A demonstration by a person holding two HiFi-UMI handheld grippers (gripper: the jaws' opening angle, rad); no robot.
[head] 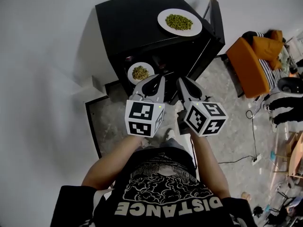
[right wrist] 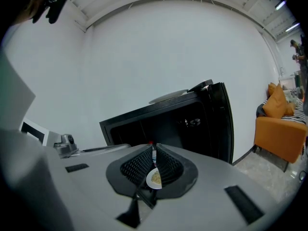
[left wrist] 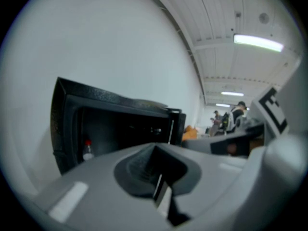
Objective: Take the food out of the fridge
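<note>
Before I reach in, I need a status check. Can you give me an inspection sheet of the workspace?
Surface: black fridge, door open, one plate on top.
Job's things: plate of green food on top; second plate inside.
Clutter: bottle inside the fridge.
Grippers: left gripper and right gripper at the opening, jaws together, empty.
Cables: cable on the floor, right.
Surroundings: orange sofa, white wall.

fridge [head: 132,18] open | top plate [head: 179,22] on it | second plate [head: 140,72] at left claw [head: 155,79]
</note>
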